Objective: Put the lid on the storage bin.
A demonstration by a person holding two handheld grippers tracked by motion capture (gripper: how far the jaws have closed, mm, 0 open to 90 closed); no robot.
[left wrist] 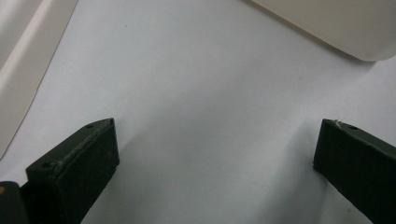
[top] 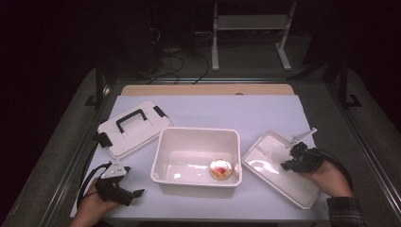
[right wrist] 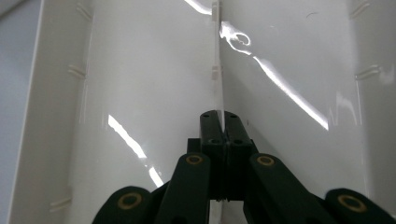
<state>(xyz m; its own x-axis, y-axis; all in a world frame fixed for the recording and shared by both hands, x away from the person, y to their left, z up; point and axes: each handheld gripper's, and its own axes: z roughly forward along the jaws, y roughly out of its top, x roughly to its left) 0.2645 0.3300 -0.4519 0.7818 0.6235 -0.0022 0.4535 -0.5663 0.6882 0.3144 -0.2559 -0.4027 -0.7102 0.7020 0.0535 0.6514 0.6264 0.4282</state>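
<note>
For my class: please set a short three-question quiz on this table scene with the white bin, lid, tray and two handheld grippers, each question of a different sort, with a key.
1. True or false: the right gripper is shut on the thin divider inside the tray.
2. Where does the lid with the black handle lie?
A. inside the bin
B. on the table, left of the bin
C. on the tray
3. Fill in: the bin holds one round, reddish ____ near its front right corner.

Key:
1. True; the jaws pinch the divider's edge.
2. B
3. Ball; what it is exactly cannot be told. The left gripper is open over bare table.
</note>
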